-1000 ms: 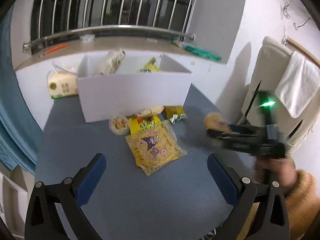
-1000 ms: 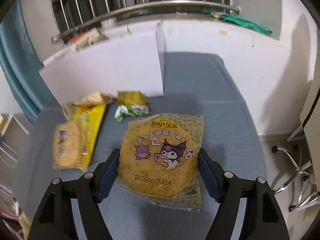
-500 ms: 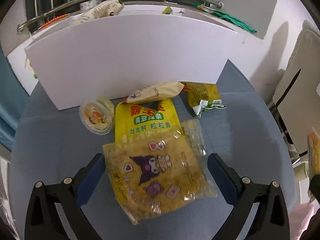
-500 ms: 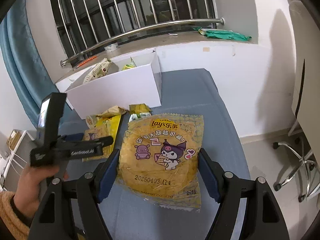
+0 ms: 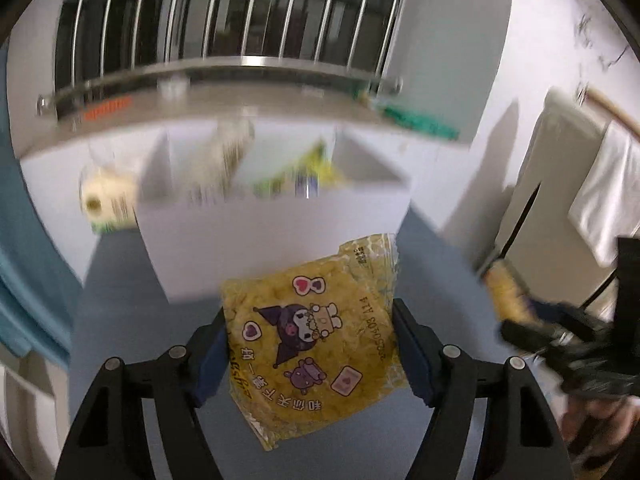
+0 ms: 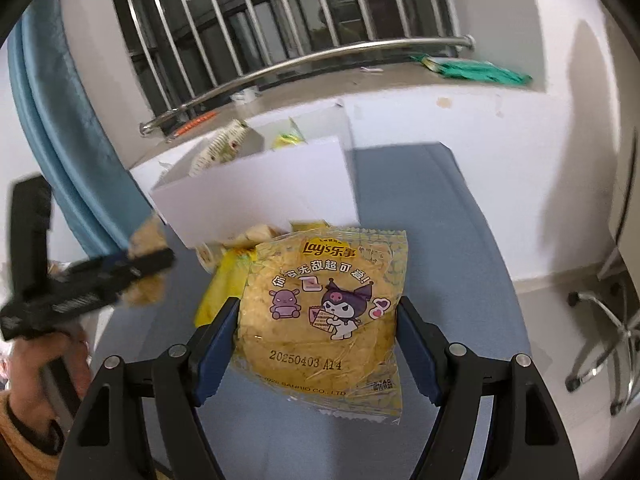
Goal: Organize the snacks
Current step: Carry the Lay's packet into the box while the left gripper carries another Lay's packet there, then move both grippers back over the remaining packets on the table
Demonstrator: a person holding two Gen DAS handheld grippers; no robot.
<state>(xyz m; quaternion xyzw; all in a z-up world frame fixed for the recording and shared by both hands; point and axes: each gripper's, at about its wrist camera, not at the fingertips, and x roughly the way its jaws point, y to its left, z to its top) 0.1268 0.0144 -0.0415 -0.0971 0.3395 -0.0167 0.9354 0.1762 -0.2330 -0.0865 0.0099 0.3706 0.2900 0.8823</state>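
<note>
Two chip bags (image 5: 312,344) (image 6: 324,316) sit clamped in jaws; right view alone shows table snacks (image 6: 224,280).

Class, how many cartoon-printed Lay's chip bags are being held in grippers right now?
2: one chip bag gripped in the left gripper, one in the right gripper. Others may be hidden.

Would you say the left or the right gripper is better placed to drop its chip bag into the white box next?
Probably the left gripper: its chip bag hangs directly before the white box. The right gripper also grips one, but off the box's corner.
</note>
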